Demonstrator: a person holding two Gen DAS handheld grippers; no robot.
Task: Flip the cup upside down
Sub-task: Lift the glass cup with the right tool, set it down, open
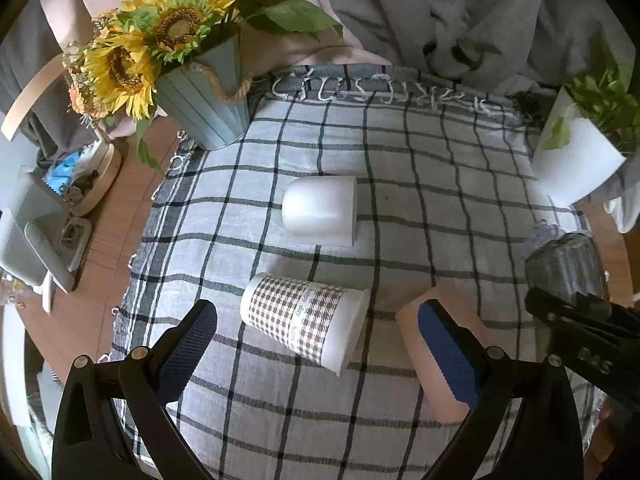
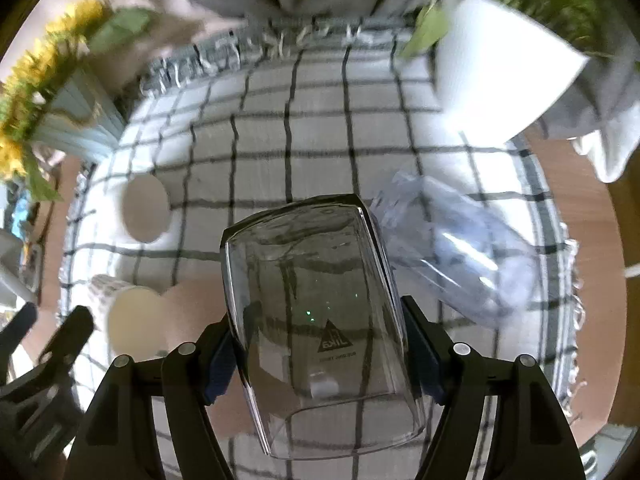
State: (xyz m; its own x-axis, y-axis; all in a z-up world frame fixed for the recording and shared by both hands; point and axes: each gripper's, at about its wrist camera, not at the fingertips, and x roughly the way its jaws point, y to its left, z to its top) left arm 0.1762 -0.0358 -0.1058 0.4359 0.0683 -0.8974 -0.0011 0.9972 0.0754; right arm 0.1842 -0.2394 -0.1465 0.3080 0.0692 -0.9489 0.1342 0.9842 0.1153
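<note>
Checked grey-and-white cloth (image 1: 400, 184) spread over a round wooden counter (image 1: 116, 216), fringe at the far edge, grey fabric bunched behind. Pale blue ribbed bucket (image 1: 208, 108) of sunflowers (image 1: 120, 68) at the far left corner; white pot (image 1: 576, 164) of green leaves at the far right. Left claw (image 1: 320, 332) near the front edge, blue pads spread wide, gripping nothing, with the houndstooth paper cup (image 1: 304, 320) lying on its side between the fingers, white rim toward the right. Plain white cup (image 1: 320, 210) also on its side just beyond, mouth to the right. Pinkish cup (image 1: 432, 340) lying partly behind the right-hand blue pad. Right claw (image 2: 320, 348) closed against the sides of a clear glass cup (image 2: 320, 320), held off the cloth, tilted, mouth toward the camera and thick base pointing away; printed triangle logo seen mirrored through the wall. Same glass visible from the left wrist view as a dark ribbed shape (image 1: 568, 264) at the right edge, above the black frame of the right claw. Crumpled clear plastic (image 2: 460, 248) on the cloth just right of the held glass, blurred. Small white appliance (image 1: 32, 236) and a round wooden tray (image 1: 100, 176) of oddments on the bare wood at far left.
</note>
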